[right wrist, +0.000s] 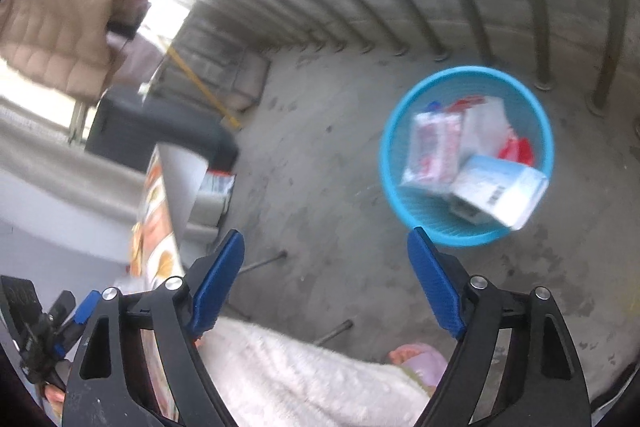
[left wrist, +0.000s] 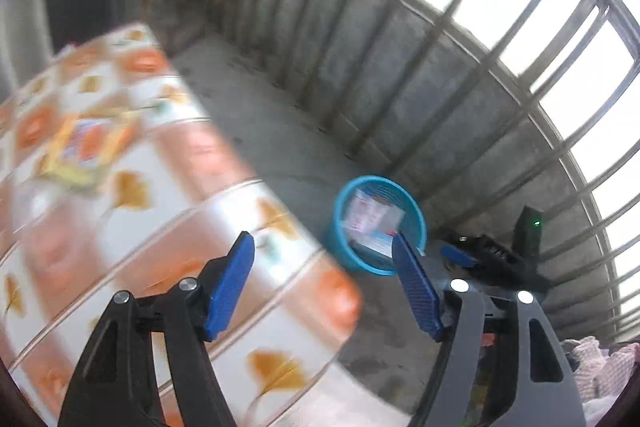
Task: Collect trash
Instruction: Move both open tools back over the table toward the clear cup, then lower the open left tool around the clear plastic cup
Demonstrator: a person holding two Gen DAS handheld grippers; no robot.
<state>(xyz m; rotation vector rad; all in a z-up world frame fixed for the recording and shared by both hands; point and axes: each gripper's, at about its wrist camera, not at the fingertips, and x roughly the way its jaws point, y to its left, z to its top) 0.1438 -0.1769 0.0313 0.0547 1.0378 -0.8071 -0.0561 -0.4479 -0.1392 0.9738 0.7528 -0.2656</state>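
Blue-padded jaws of the right gripper (right wrist: pixel 326 247) stand spread and hold nothing above the concrete floor (right wrist: pixel 320 163). Beyond them a blue bin (right wrist: pixel 404 131) sits on the floor near the railing, holding a white box (right wrist: pixel 496 189) and blurred packets (right wrist: pixel 434 147). Jaws of the left gripper (left wrist: pixel 322 251) are spread too, over the counter's (left wrist: pixel 224 223) edge, where a wrapper (left wrist: pixel 86 147) lies.

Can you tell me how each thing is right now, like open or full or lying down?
left gripper: open, holding nothing.
right gripper: open, holding nothing.
blue basket: upright on the floor, holding several packets.
white and blue box: tilted against the basket's rim.
yellow packet: lying flat on the table.
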